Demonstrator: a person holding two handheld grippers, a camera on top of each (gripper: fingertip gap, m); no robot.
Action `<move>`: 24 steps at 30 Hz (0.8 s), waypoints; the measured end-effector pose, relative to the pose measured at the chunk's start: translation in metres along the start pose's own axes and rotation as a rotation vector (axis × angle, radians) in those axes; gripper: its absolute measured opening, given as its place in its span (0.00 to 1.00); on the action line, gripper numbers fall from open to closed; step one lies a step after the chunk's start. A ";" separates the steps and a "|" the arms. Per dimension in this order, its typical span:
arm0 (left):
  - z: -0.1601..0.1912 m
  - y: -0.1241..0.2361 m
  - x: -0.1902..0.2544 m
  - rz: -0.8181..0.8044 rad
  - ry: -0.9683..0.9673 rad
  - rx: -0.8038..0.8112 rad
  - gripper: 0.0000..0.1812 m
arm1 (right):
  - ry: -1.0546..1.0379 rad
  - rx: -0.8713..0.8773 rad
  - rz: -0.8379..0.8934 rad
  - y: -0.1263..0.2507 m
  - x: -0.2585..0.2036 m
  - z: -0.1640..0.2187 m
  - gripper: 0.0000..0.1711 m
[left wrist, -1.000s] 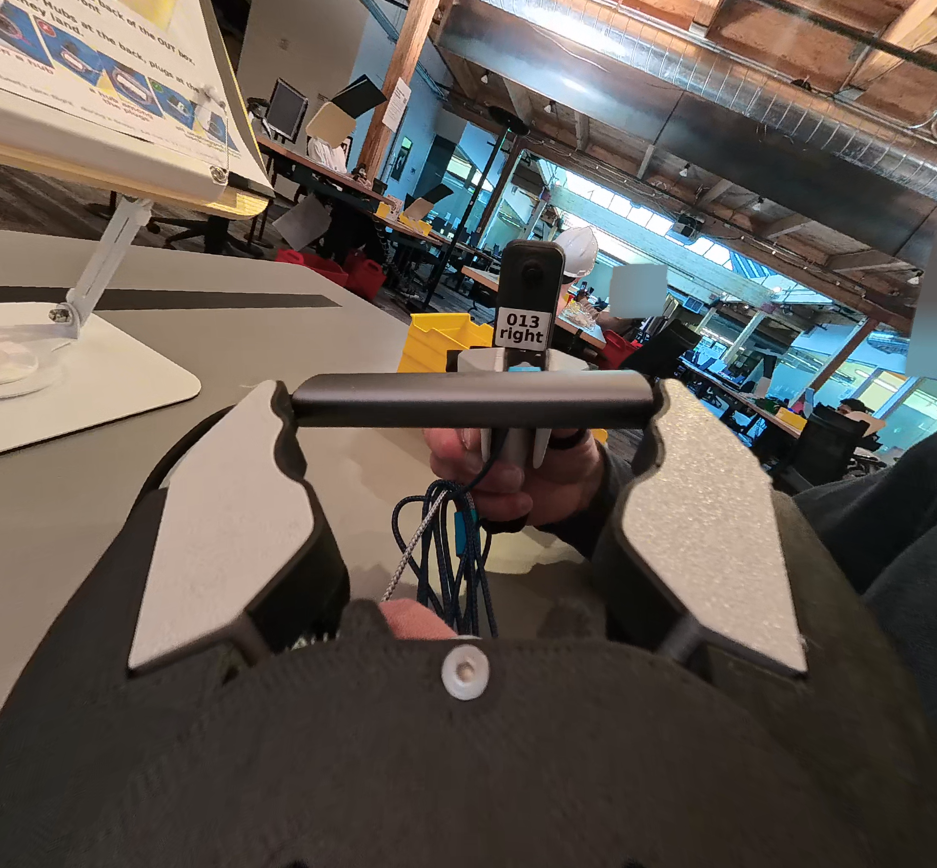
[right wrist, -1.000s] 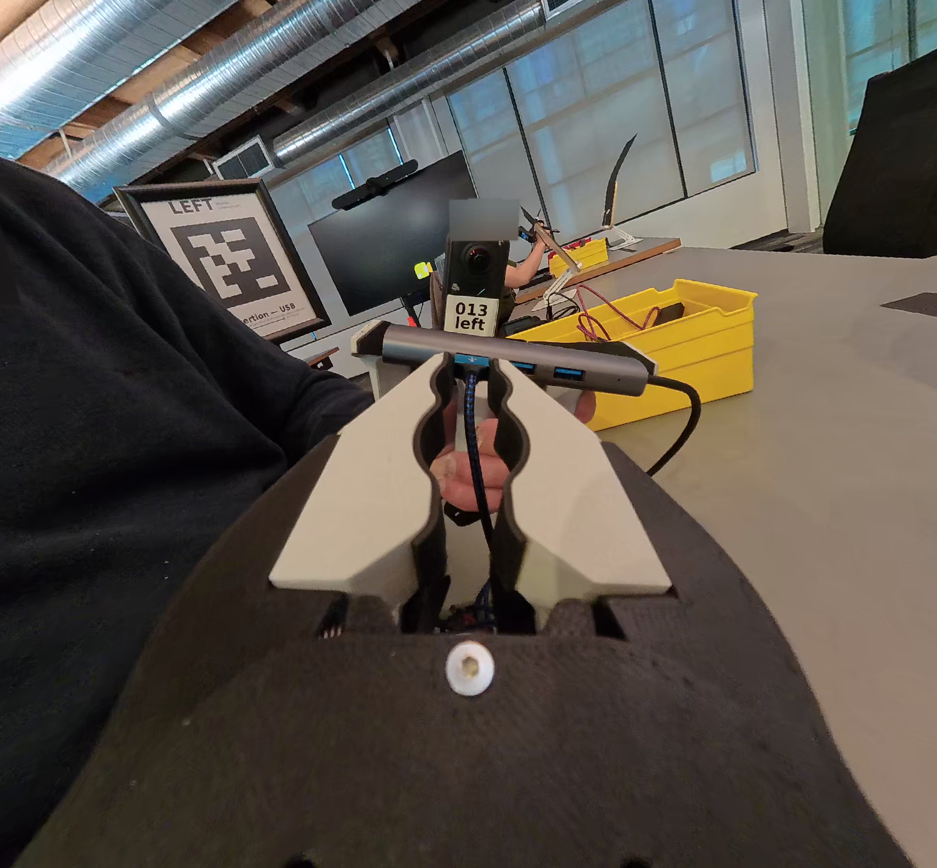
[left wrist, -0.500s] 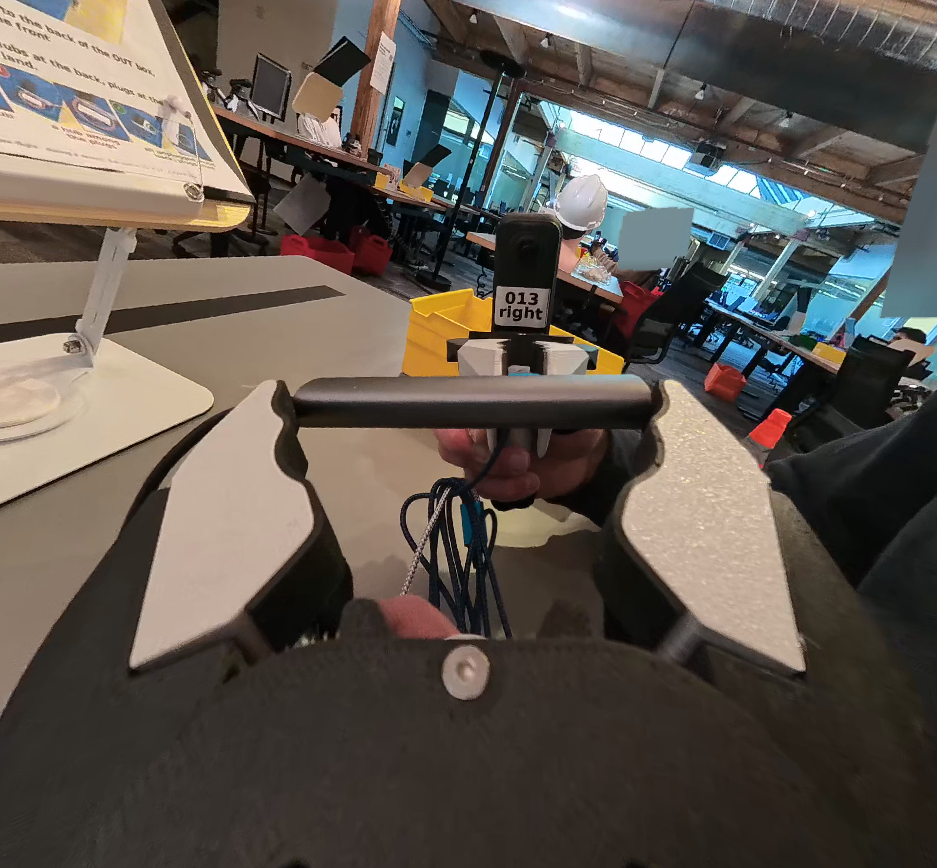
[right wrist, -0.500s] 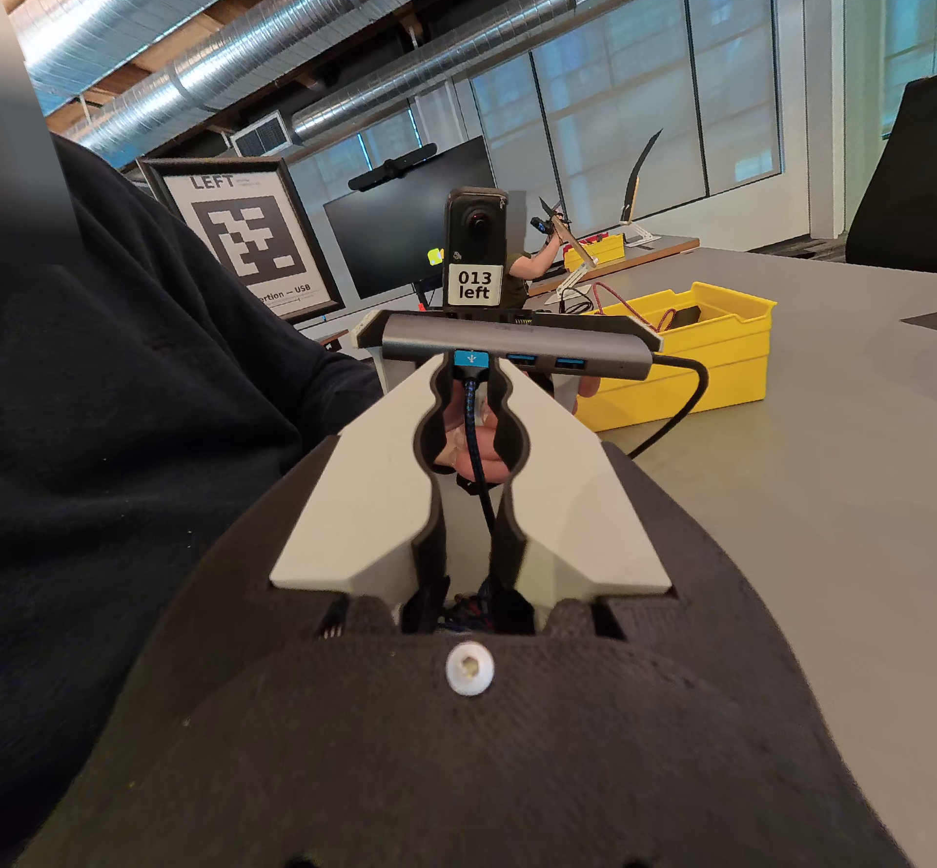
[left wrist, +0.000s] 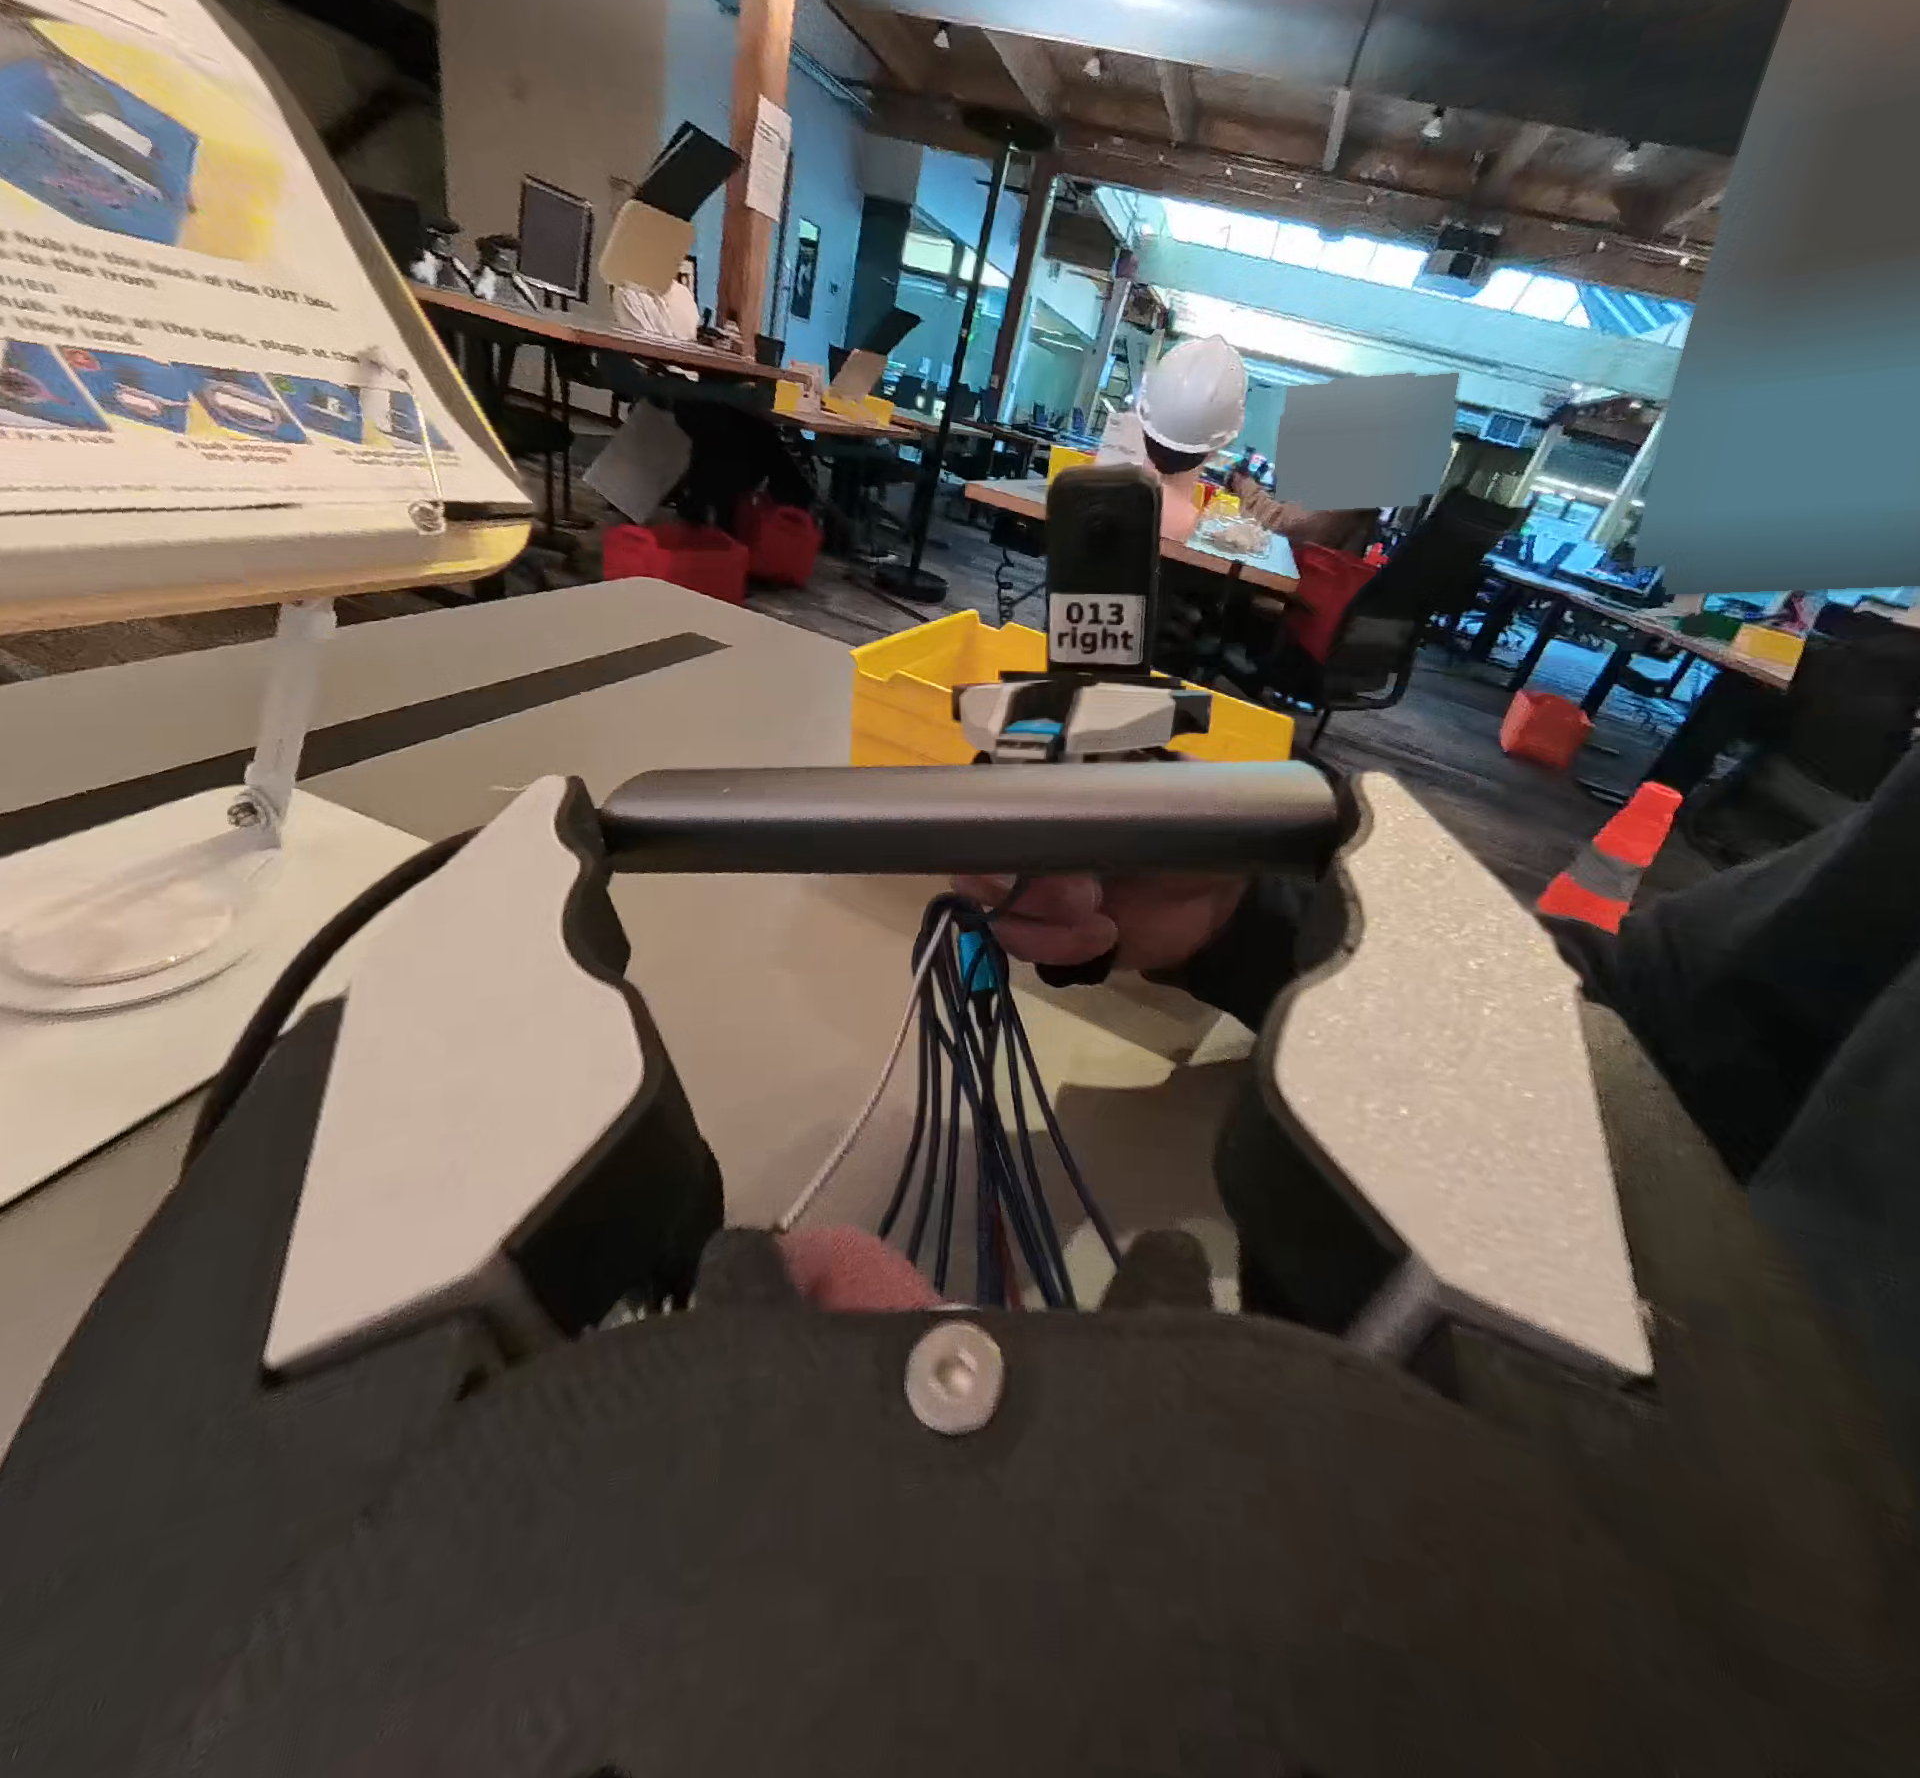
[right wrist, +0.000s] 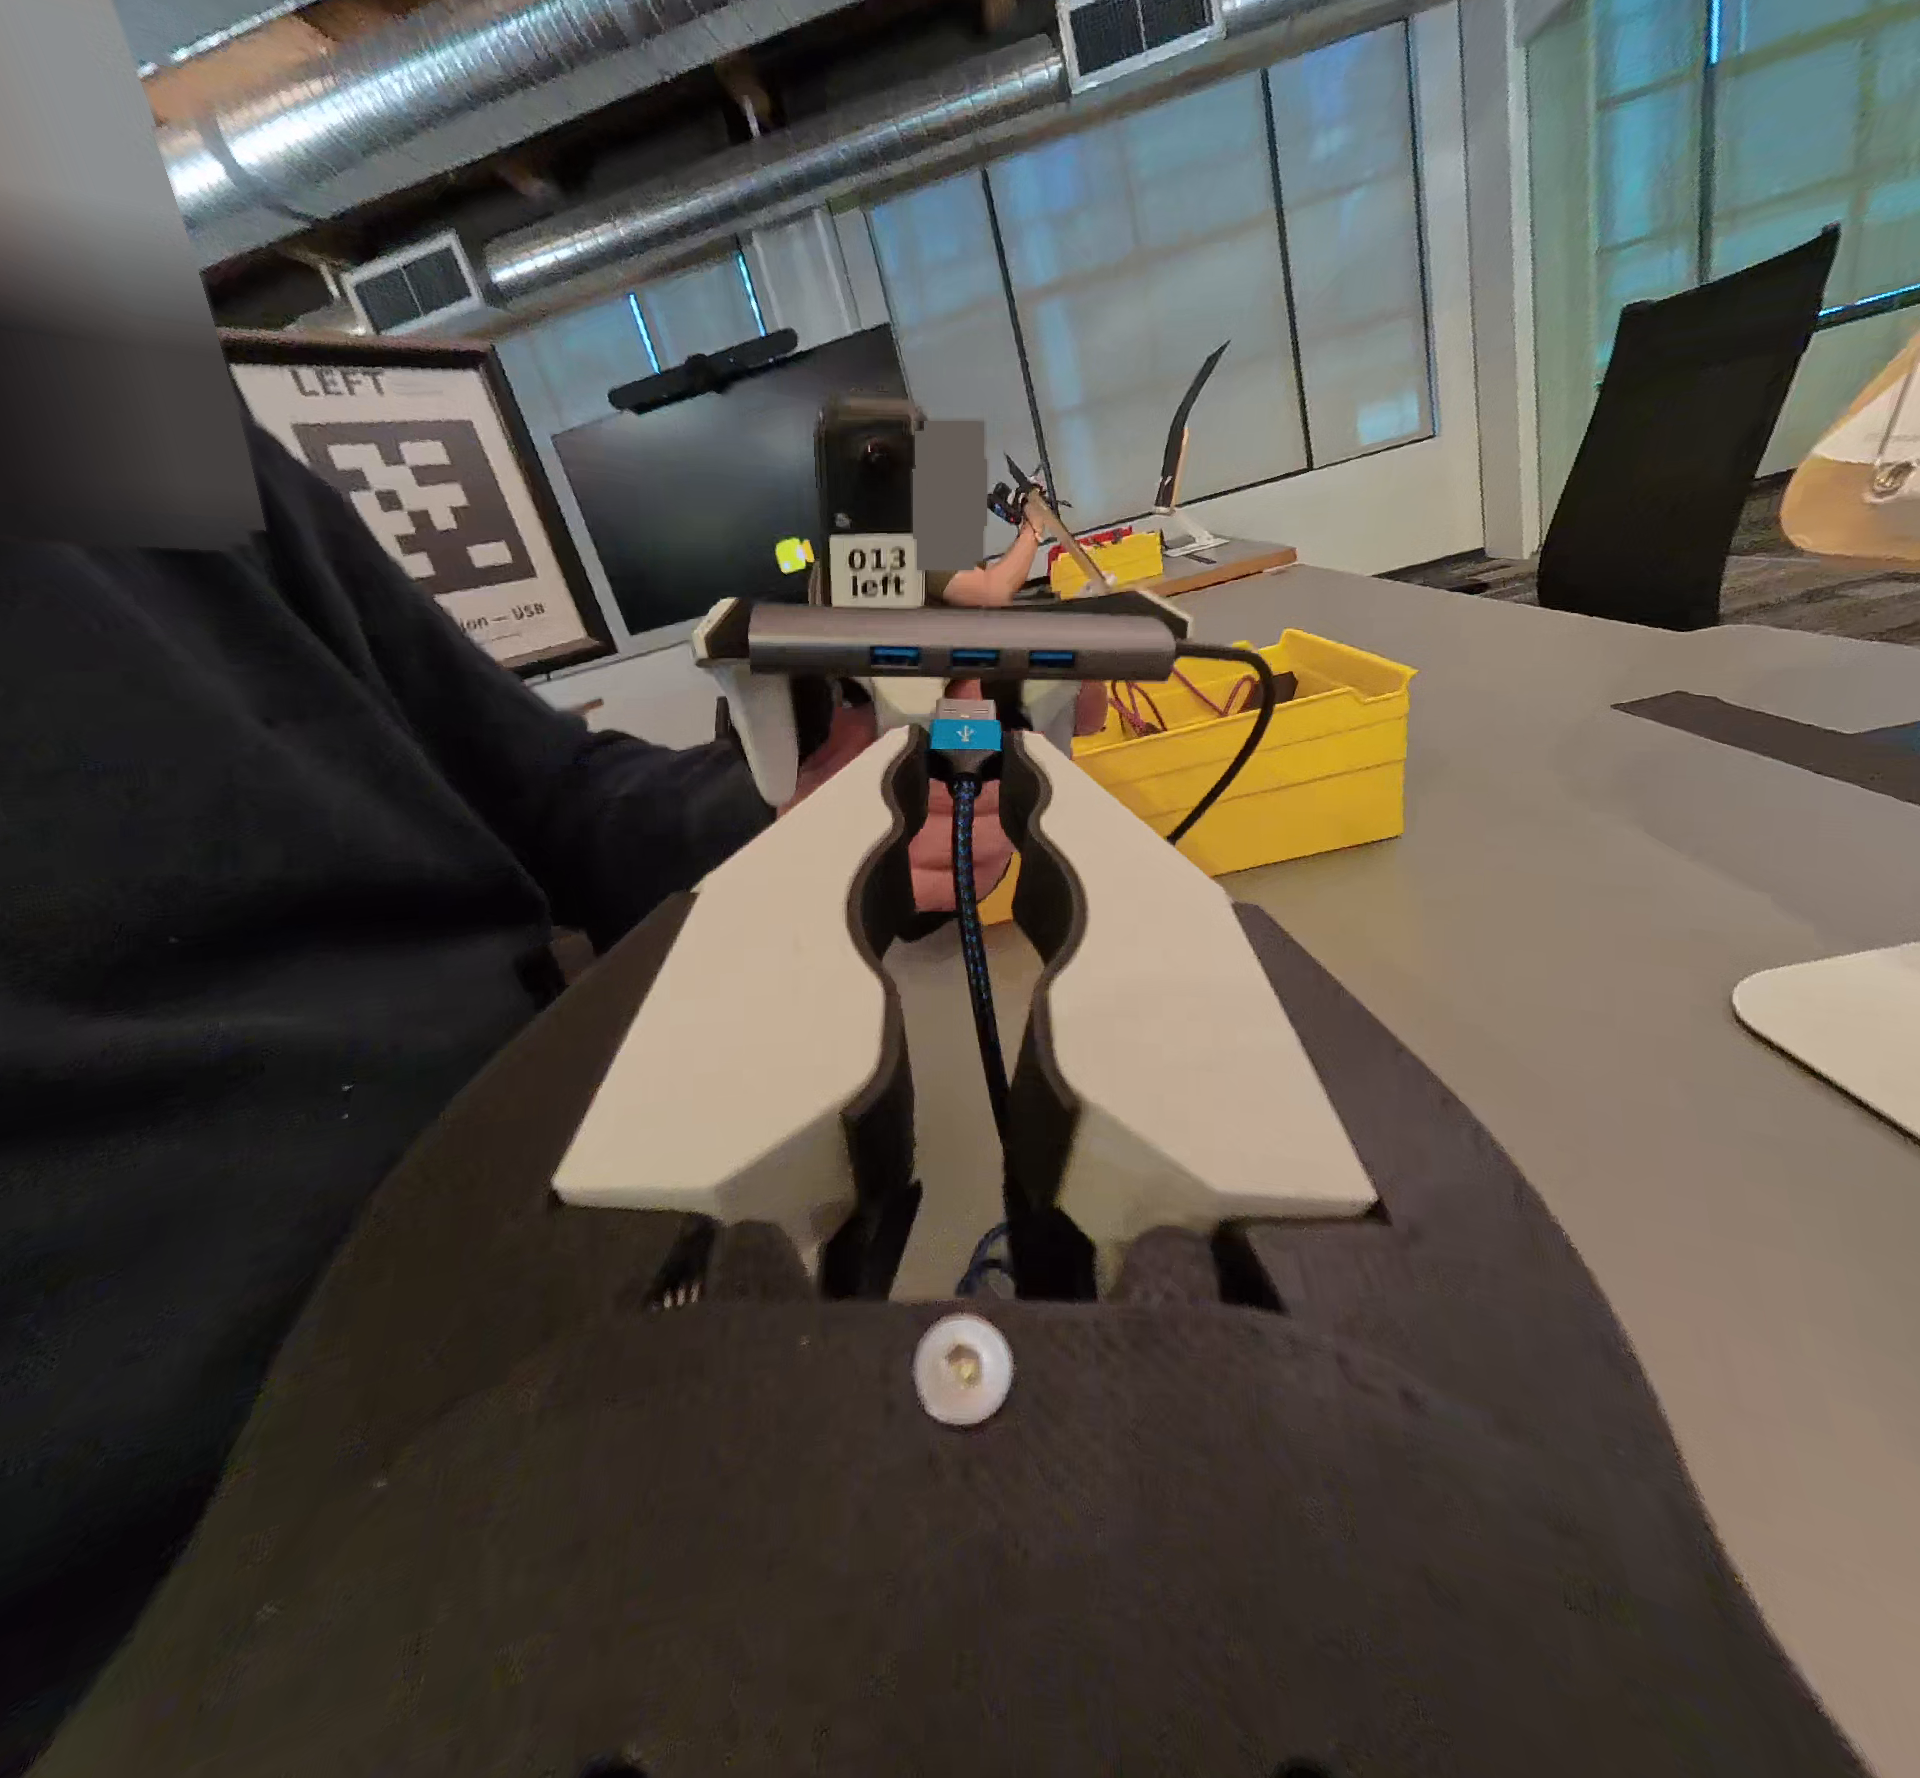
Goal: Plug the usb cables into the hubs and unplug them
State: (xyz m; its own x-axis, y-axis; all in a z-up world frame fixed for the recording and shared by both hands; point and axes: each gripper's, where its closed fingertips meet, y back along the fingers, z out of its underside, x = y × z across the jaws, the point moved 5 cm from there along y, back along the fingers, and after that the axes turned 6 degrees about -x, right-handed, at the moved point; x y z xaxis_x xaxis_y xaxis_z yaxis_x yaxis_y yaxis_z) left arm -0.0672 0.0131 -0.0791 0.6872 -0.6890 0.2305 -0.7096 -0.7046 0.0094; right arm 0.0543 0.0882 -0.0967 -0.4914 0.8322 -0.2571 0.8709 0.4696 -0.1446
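Note:
My left gripper [left wrist: 971, 819] is shut on a dark grey USB hub [left wrist: 971, 819], held crosswise between its fingertips above the table. In the right wrist view the hub [right wrist: 961, 639] shows three blue ports facing me, all empty. My right gripper [right wrist: 964, 752] is shut on a blue USB plug [right wrist: 964, 729] with a blue-black braided cable [right wrist: 977, 949]. The plug sits just in front of the hub, apart from it. In the left wrist view the right gripper [left wrist: 1070, 726] is beyond the hub, with the cable bundle [left wrist: 977, 1105] hanging below.
A yellow bin [right wrist: 1299, 762] with red cables stands on the grey table [right wrist: 1558, 897] behind the hub; the hub's black lead [right wrist: 1236, 752] curves toward it. Another yellow bin [left wrist: 914, 689] and a white stand [left wrist: 156, 897] holding an instruction sheet sit left. A person's dark sleeves flank both views. The grippers' ends are close to 7 cm from one another.
The blue plug was seated in the hub's left port; now it is out and apart from the hub. Both grippers have tilted down, showing more table.

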 end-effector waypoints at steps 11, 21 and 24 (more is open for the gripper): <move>0.002 0.016 -0.013 0.053 0.154 0.084 0.70 | 0.026 -0.117 0.078 -0.019 0.001 -0.001 0.07; 0.004 0.018 -0.015 0.064 0.155 0.067 0.70 | 0.108 -0.243 0.196 -0.009 -0.015 -0.041 0.07; 0.006 0.017 -0.014 0.069 0.151 0.055 0.70 | 0.134 -0.244 0.227 0.002 -0.020 -0.059 0.07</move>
State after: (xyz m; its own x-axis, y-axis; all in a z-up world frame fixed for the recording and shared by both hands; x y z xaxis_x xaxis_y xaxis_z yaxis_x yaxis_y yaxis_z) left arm -0.0877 0.0097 -0.0881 0.6027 -0.7059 0.3721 -0.7420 -0.6673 -0.0642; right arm 0.0657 0.0898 -0.0353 -0.2949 0.9472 -0.1261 0.9402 0.3112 0.1383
